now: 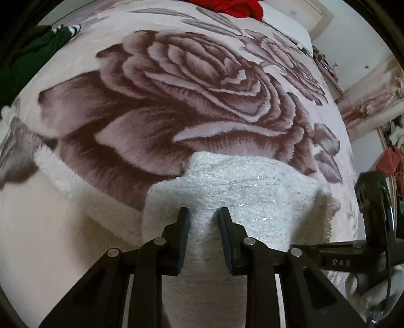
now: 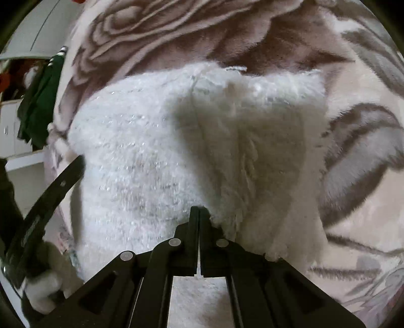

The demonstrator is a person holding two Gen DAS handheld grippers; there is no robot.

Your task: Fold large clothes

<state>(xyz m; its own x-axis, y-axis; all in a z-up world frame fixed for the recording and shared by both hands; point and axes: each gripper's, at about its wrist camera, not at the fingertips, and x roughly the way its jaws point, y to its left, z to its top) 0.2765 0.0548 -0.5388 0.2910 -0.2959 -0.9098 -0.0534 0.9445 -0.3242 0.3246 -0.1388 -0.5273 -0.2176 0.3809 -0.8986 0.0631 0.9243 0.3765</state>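
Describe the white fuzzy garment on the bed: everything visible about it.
The white fuzzy garment looks like a fluffy knit with thin glittery threads running across it. It lies partly folded on the rose-print blanket, one layer lapped over another with a shaggy edge. The left hand-held gripper pinches a bunch of its cloth; the right hand-held gripper is shut on its near edge.

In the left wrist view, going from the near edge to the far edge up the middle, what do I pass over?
left gripper, its jaws around a bunch of fabric → white fuzzy garment → big rose print on the blanket → red cloth at the far edge.
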